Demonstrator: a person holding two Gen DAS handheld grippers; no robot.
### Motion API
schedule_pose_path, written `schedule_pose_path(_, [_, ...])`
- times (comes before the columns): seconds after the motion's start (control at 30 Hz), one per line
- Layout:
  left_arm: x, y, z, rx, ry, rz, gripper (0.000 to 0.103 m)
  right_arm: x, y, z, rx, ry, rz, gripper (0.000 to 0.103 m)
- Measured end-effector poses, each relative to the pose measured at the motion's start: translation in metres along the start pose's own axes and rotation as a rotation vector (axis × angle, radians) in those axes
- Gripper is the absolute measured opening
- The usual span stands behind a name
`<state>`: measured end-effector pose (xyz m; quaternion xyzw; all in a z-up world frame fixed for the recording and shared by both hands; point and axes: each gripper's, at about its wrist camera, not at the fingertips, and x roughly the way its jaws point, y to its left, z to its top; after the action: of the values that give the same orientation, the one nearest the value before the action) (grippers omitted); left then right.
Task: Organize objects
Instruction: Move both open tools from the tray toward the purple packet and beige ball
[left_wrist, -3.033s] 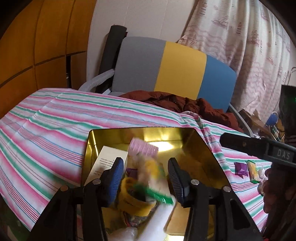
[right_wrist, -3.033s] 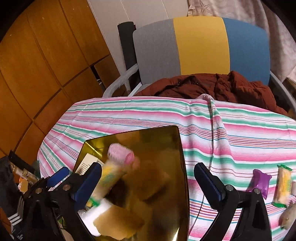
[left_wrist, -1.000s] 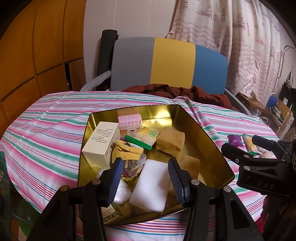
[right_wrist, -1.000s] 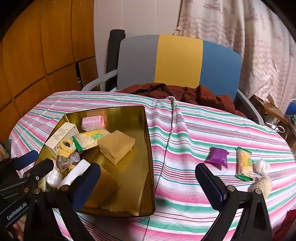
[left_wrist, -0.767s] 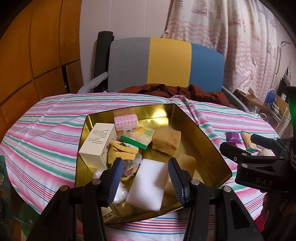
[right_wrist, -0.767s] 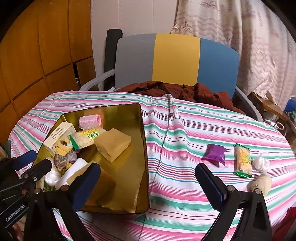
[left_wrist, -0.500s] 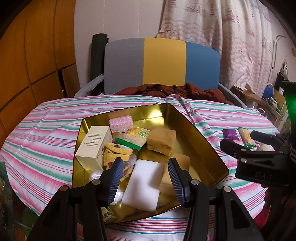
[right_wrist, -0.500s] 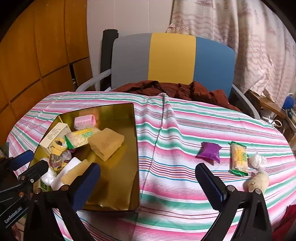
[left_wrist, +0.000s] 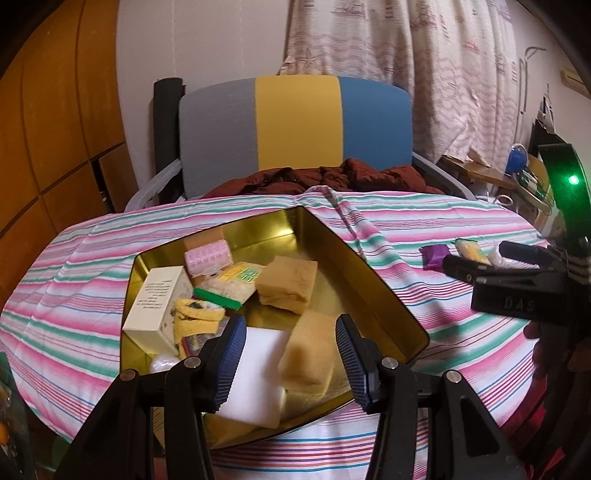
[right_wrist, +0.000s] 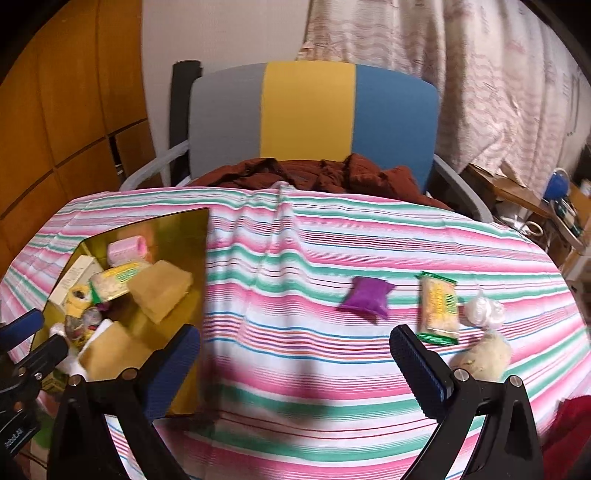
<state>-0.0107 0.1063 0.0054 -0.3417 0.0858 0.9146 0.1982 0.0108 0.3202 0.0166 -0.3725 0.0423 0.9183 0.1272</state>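
Right wrist view: bare striped worktop (right_wrist: 295, 354) lies open between the gold tin (right_wrist: 184, 236) at left and 4 loose items at right: 1 purple packet (right_wrist: 366, 300), 1 green-edged snack bar (right_wrist: 438, 305), 1 white wad (right_wrist: 482, 312), 1 tan lump (right_wrist: 485, 356). The right tool (right_wrist: 295, 363) gapes wide, empty. The left tool (left_wrist: 288, 352) hangs parted and empty over the tin's 2 tan sponges (left_wrist: 288, 282), 1 white block (left_wrist: 255, 373), 1 pink roller (left_wrist: 208, 256) and 1 box (left_wrist: 155, 302).
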Motion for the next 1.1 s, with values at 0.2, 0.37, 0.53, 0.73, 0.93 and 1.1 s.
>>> schedule_pose_path(0.2, [0.005, -0.014, 0.003, 0.038, 0.01, -0.021, 0.051, -0.002, -0.049, 0.013, 0.072, -0.007, -0.058, 0.103])
schedule_pose_path(0.37, [0.009, -0.025, 0.003, 0.07, 0.02, -0.033, 0.051, -0.003, -0.092, 0.022, 0.109, -0.022, -0.136, 0.103])
schedule_pose_path(0.53, [0.014, -0.036, 0.005, 0.096, 0.028, -0.041, 0.051, 0.004, -0.149, 0.023, 0.212, -0.033, -0.215, 0.103])
schedule_pose_path(0.73, [0.018, -0.05, 0.009, 0.133, 0.036, -0.053, 0.051, 0.018, -0.206, 0.008, 0.47, 0.004, -0.167, 0.103])
schedule_pose_path(0.93, [0.027, -0.068, 0.014, 0.162, 0.049, -0.075, 0.051, 0.021, -0.237, -0.008, 0.65, 0.034, -0.134, 0.103])
schedule_pose_path(1.1, [0.032, -0.088, 0.015, 0.205, 0.058, -0.102, 0.051, 0.021, -0.25, -0.016, 0.732, 0.04, -0.132, 0.103])
